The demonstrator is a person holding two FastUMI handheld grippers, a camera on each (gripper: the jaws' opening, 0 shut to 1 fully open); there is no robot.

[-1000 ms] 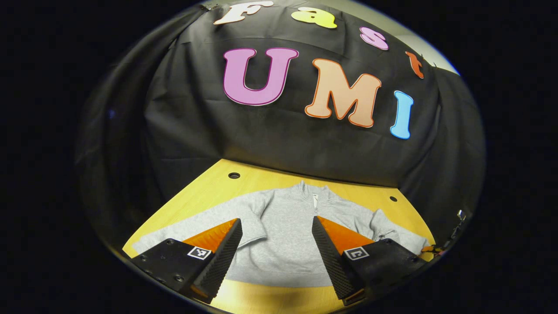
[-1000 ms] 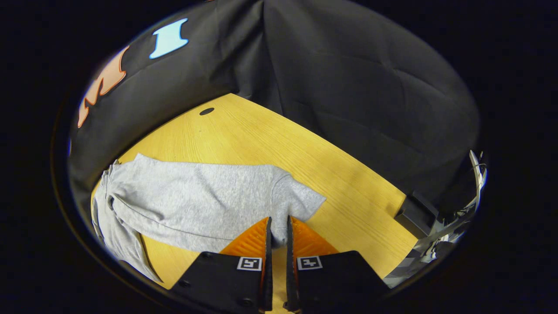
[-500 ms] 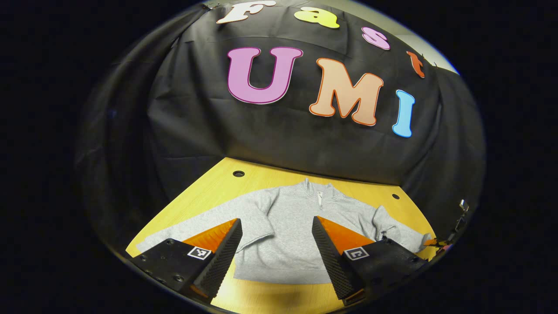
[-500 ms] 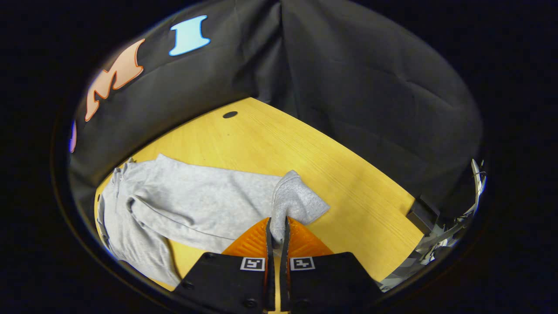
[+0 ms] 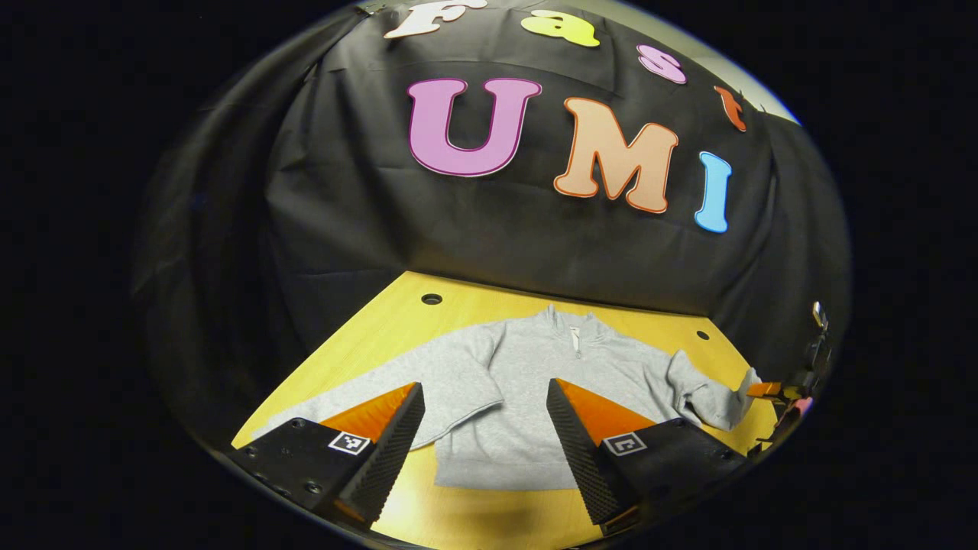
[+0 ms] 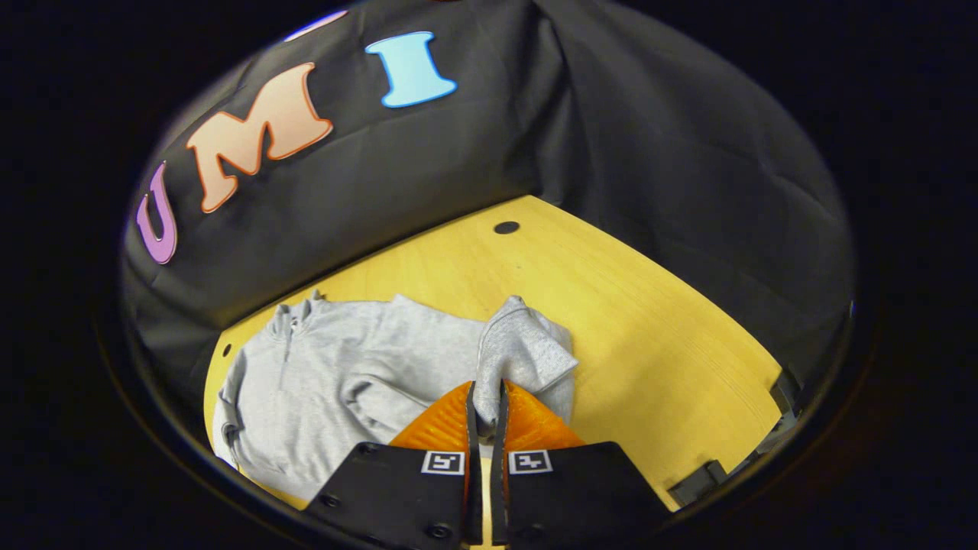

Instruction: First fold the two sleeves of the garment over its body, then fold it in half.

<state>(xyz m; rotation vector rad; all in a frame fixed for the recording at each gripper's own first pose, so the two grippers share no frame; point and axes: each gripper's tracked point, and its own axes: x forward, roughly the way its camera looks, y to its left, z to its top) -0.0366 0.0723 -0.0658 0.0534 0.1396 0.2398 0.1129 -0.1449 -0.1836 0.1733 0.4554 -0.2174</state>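
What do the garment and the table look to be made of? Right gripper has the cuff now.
Garment: soft grey knit, probably cotton fleece. It looks heathered and matte, with a ribbed hem, and bunches softly at the cuff where the right gripper pinches it.
Table: wood or wood-look laminate, with yellow grain lines and a smooth, slight sheen; I can't tell which.
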